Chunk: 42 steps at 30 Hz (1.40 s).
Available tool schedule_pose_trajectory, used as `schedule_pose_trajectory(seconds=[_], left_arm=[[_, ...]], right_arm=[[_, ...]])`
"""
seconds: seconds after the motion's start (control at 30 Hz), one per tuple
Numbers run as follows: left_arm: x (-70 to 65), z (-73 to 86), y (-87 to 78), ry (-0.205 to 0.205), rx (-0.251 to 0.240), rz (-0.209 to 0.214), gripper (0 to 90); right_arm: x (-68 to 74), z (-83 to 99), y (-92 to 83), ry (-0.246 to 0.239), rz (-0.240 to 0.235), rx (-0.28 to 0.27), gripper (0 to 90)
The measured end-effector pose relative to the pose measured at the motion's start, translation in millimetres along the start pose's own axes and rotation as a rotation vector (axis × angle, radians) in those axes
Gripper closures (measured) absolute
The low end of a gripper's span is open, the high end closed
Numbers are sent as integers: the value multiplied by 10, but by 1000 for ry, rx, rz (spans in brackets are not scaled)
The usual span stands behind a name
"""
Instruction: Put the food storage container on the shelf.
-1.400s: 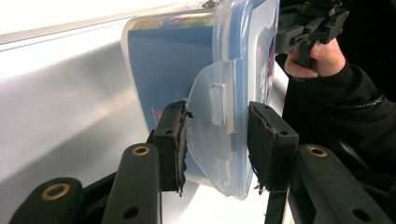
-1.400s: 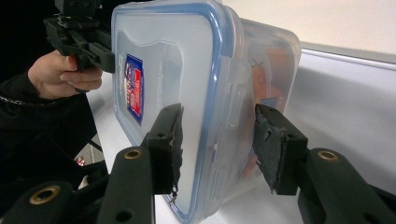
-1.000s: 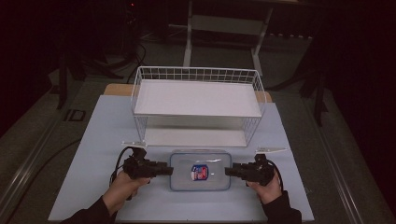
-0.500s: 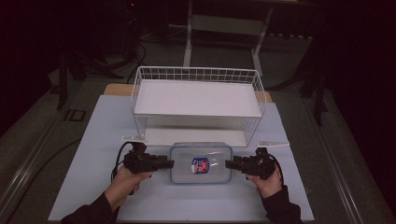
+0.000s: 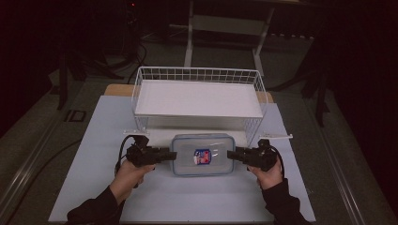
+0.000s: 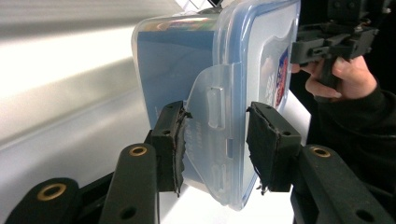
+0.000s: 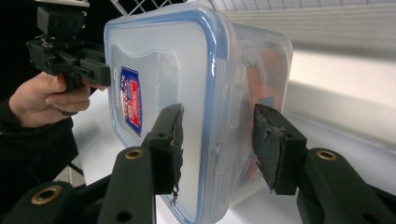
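A clear lidded container (image 5: 202, 154) hangs between the two grippers — one end in each. The left gripper (image 5: 172, 155) has its jaws closed on the container's left end, top and bottom, with the lid's clip flap (image 6: 215, 140) lying between the pads. The right gripper (image 5: 231, 155) clamps the opposite end the same way, jaws partway open across lid and base. Just beyond the jaws stands a white wire basket (image 5: 199, 96), on the pale table (image 5: 94, 140).

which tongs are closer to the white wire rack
Right, narrowly. The right tongs hold the container's right end, near the wire rack's front leg; the left tongs hold its left end, slightly farther.
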<state>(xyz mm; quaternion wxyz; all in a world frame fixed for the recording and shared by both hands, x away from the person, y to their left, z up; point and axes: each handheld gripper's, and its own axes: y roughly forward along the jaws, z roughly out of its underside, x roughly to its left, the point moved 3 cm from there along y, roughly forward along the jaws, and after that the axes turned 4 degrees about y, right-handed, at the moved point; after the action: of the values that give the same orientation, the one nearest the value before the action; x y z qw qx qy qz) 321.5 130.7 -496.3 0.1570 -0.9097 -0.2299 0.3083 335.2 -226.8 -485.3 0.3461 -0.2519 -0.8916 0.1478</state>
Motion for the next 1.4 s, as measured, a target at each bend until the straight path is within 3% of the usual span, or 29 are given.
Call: schedule_pose_trajectory(seconds=[0.37,0.7,0.77,0.8,1.13,1.4], left_arm=[[113,-133,97,21,-30,-25,571],[249,-159,200,13,-48,-54,562],[263,-162,225,-5,-52,-61,562],[281,-167,232,13,-50,-65,561],[355,-208,343,12,-66,-113,549],[433,-220,353,21,-77,-105,543]], right_arm=[[-132,-174,60,-12,22,-29,533],[-274,-246,164,-11,37,-47,529],[-298,-249,180,-11,42,-50,527],[-318,-251,192,-7,42,-50,527],[-465,-233,280,-13,57,-80,518],[-489,-260,328,-18,65,-91,515]])
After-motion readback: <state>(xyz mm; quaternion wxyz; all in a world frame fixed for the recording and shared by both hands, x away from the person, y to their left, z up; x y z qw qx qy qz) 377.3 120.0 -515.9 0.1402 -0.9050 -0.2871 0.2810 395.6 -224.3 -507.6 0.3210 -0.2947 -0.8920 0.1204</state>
